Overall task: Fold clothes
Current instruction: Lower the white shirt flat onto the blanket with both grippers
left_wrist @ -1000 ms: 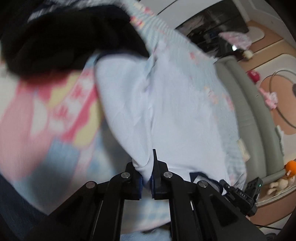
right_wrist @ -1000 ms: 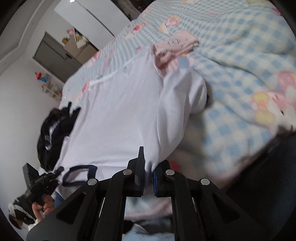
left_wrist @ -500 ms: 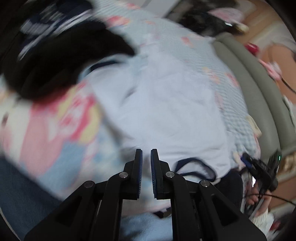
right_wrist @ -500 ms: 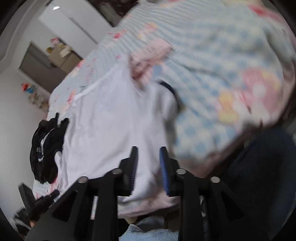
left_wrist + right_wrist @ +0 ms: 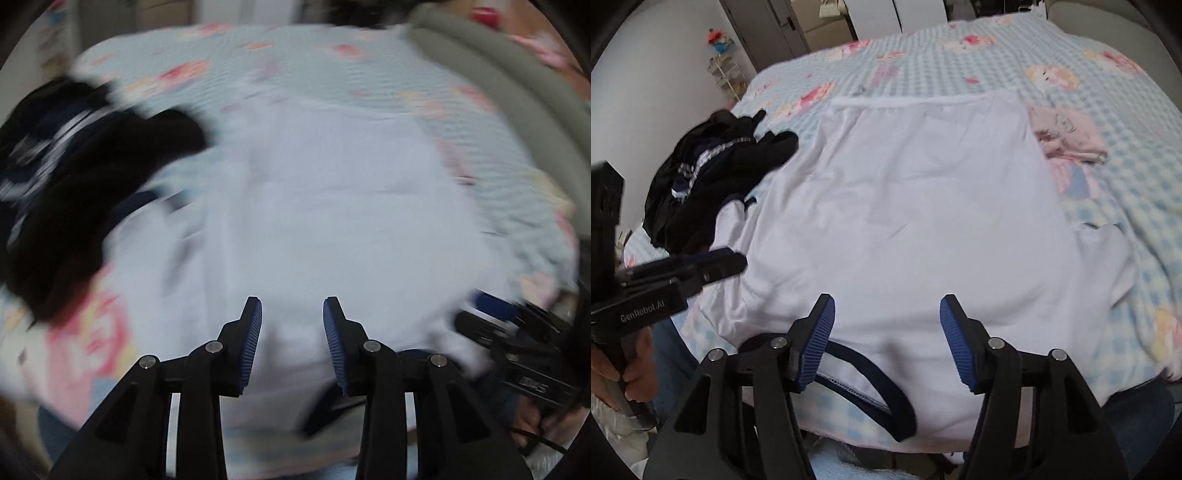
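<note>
I see the white shirt (image 5: 908,206) lying spread flat on the bed (image 5: 1126,122), collar (image 5: 871,384) nearest me. Both my grippers hover over it with fingers released, left (image 5: 292,343) and right (image 5: 886,339) grasping nothing. For a neat fold I would pinch matching edges and keep the cloth taut.

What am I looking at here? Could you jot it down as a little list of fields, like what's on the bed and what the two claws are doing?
surface: bed with blue checked cover
main item: white shirt, spread flat, navy collar nearest the camera
other clothes: dark pile left of the shirt; pink garment at its far right corner
left gripper: open, above the shirt, holding nothing
right gripper: open, above the collar end, holding nothing
left view: blurred
</note>
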